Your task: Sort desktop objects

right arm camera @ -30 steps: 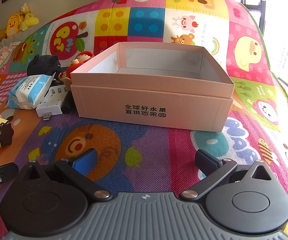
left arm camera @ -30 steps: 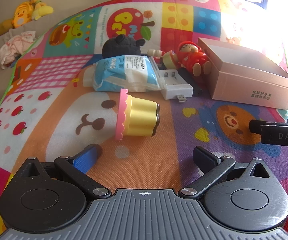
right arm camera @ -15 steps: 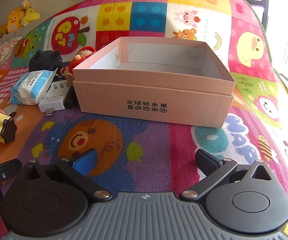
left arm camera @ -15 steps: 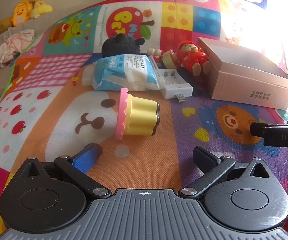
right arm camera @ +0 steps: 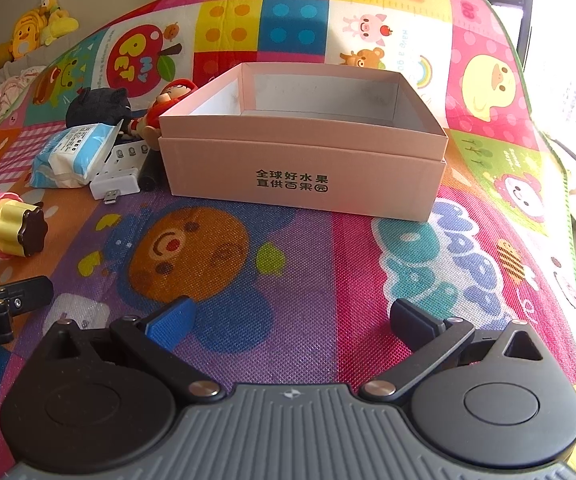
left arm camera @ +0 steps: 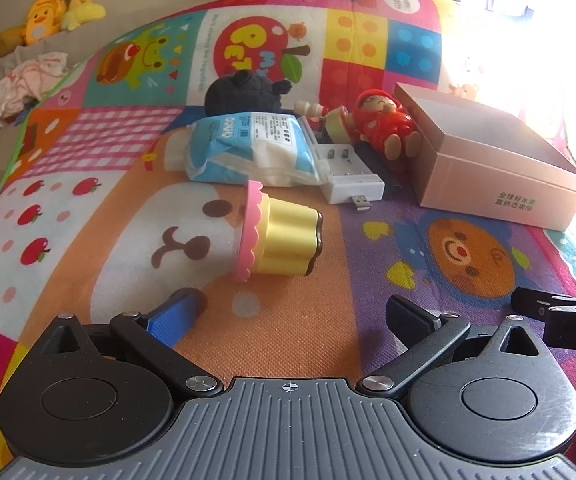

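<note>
**Ahead of the left fingers: take the pudding toy by its sides**

On the play mat [left arm camera: 100, 312] the yellow pudding toy [left arm camera: 278, 238] lies on its side, just ahead of the left gripper [left arm camera: 288, 308], whose fingers are spread and empty. Best to straddle the ribbed yellow body, not the pink frill, then close squarely. The pink box [right arm camera: 304, 176] stands open and apparently empty before the right gripper [right arm camera: 292, 318], likewise spread and empty.

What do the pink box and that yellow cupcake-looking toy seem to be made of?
The pink box looks like matte cardboard: flat folded walls, crisp edges, printed lettering on the front. The cupcake toy seems to be moulded plastic or soft rubber, judging by its smooth, slightly glossy yellow ridges and pink frill; the pictures can't settle which.
</note>
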### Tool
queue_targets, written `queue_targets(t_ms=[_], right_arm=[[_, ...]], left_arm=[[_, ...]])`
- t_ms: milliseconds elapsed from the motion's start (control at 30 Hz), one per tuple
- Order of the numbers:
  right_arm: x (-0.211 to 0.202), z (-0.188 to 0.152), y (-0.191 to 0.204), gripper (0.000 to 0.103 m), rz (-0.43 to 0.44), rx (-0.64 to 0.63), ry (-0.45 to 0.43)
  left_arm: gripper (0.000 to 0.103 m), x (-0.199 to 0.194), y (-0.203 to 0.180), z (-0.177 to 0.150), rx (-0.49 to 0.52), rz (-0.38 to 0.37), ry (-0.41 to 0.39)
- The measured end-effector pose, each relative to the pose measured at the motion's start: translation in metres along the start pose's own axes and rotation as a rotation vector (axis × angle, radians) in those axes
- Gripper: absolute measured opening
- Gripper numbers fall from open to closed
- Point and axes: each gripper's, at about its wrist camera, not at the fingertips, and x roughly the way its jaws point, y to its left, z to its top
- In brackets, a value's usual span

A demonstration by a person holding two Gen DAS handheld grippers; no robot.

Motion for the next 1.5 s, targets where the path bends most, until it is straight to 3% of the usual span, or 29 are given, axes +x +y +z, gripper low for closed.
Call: queue_targets(t_ms=[167, 267, 500, 633, 700, 800, 833, 933, 967, 1067, 1100, 1133, 1167, 1300, 1400, 1433, 1500], right_arm=[[0.0, -0.001, -0.002, 0.103, 0.003, 0.009, -0.007], [0.0, 0.0, -0.003, 0.103, 0.008, 0.011, -0.004], [0.001, 0.002, 0.001, 0.103, 0.009, -0.031, -0.003], [0.0, 0.008, 0.019, 0.103, 0.131, -0.184, 0.012], [-0.008, 0.011, 0.036, 0.103, 0.18, -0.256, -0.039], [-0.022, 0.018, 0.071, 0.103, 0.237, -0.383, -0.163], [-0.025, 0.023, 0.084, 0.099, 0.248, -0.423, -0.212], [-0.02, 0.042, 0.115, 0.069, 0.275, -0.478, -0.256], [-0.015, 0.051, 0.123, 0.062, 0.29, -0.468, -0.253], [0.004, 0.081, 0.138, 0.062, 0.335, -0.38, -0.226], [0.01, 0.089, 0.141, 0.065, 0.349, -0.356, -0.216], [0.02, 0.1, 0.145, 0.077, 0.374, -0.329, -0.197], [0.03, 0.109, 0.15, 0.083, 0.388, -0.307, -0.187], [0.06, 0.137, 0.177, 0.083, 0.383, -0.305, -0.183], [0.086, 0.156, 0.19, 0.082, 0.399, -0.285, -0.112], [0.098, 0.162, 0.194, 0.08, 0.42, -0.28, -0.057], [0.112, 0.164, 0.196, 0.064, 0.457, -0.274, 0.036]], left_arm=[[0.103, -0.004, -0.002, 0.006, 0.052, 0.055, -0.079], [0.103, 0.001, 0.0, 0.014, 0.071, 0.086, -0.087], [0.103, -0.007, 0.034, 0.02, 0.006, 0.104, -0.137], [0.103, -0.023, 0.068, 0.022, -0.076, 0.067, -0.195], [0.103, -0.028, 0.082, 0.025, -0.116, 0.058, -0.203], [0.103, -0.03, 0.099, 0.028, -0.152, 0.114, -0.212], [0.103, -0.029, 0.103, 0.027, -0.162, 0.13, -0.217], [0.103, -0.024, 0.117, 0.02, -0.215, 0.157, -0.208], [0.103, -0.021, 0.12, 0.017, -0.23, 0.154, -0.198], [0.103, -0.016, 0.124, 0.009, -0.246, 0.135, -0.17], [0.103, -0.017, 0.124, 0.008, -0.248, 0.129, -0.175], [0.103, -0.018, 0.123, 0.008, -0.243, 0.132, -0.185], [0.103, -0.017, 0.122, 0.007, -0.238, 0.131, -0.183], [0.103, -0.016, 0.119, 0.007, -0.227, 0.113, -0.187], [0.103, -0.016, 0.119, 0.006, -0.229, 0.101, -0.188], [0.103, -0.017, 0.12, 0.006, -0.234, 0.097, -0.19], [0.103, -0.017, 0.122, 0.005, -0.248, 0.087, -0.193]])
